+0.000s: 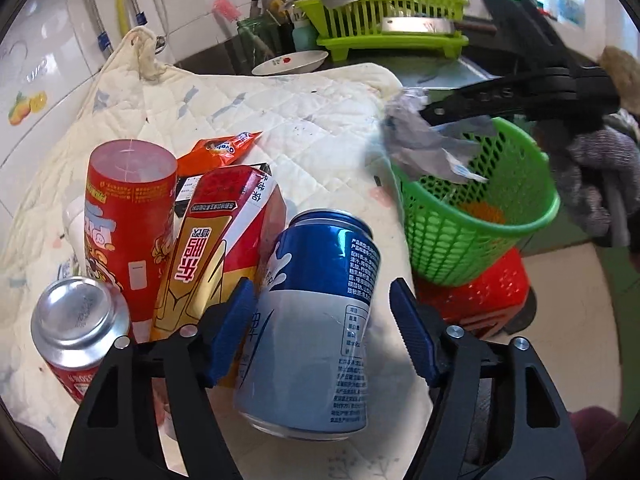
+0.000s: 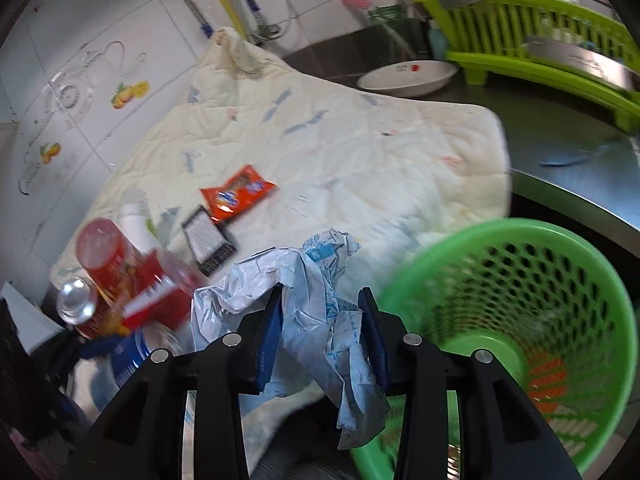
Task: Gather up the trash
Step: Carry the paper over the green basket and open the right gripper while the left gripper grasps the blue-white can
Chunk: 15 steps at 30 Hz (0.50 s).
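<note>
The left gripper [image 1: 324, 332] stands released around a blue-and-white can [image 1: 316, 320] printed with small Chinese text, its right pad clear of the can. Beside the can a red-gold carton [image 1: 216, 256] bears large Chinese characters, all on a quilted cream cloth [image 1: 312, 128] over a steel counter. The right gripper [image 2: 320, 336] is clenched on crumpled blue-printed paper [image 2: 316, 304] at the rim of the green basket [image 2: 580, 264], just off the cloth's edge.
</note>
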Each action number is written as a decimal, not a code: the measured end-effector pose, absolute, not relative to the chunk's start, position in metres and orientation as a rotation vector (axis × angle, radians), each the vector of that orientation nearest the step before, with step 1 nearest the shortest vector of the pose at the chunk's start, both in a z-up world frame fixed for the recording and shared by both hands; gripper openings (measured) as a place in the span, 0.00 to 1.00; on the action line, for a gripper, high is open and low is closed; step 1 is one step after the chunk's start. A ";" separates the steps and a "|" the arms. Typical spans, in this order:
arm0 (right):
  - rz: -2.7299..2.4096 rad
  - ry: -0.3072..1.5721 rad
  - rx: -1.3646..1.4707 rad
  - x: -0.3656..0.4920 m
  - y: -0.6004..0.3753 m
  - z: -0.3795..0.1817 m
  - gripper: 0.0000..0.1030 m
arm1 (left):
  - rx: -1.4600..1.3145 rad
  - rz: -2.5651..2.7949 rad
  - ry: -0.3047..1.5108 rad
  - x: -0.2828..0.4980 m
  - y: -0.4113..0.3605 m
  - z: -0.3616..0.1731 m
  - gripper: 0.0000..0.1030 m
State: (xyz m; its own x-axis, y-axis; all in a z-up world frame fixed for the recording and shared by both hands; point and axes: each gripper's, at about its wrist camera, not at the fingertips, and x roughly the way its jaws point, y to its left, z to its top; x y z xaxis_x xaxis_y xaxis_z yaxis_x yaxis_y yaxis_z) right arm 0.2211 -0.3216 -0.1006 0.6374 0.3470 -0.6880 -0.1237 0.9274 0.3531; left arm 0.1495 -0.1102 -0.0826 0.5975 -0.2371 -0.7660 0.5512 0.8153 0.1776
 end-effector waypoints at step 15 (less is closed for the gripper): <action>-0.002 0.880 0.235 0.188 -0.385 -0.129 0.43 | 0.376 -0.445 0.769 0.145 -0.106 -0.071 0.60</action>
State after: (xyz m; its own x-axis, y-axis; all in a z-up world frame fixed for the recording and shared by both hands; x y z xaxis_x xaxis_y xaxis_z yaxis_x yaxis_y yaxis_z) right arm 0.1885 -0.3855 -0.1295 0.6392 0.0947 -0.7632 0.0982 0.9742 0.2032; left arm 0.1452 -0.1058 -0.0711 0.6350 -0.2449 -0.7327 0.5125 0.8432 0.1622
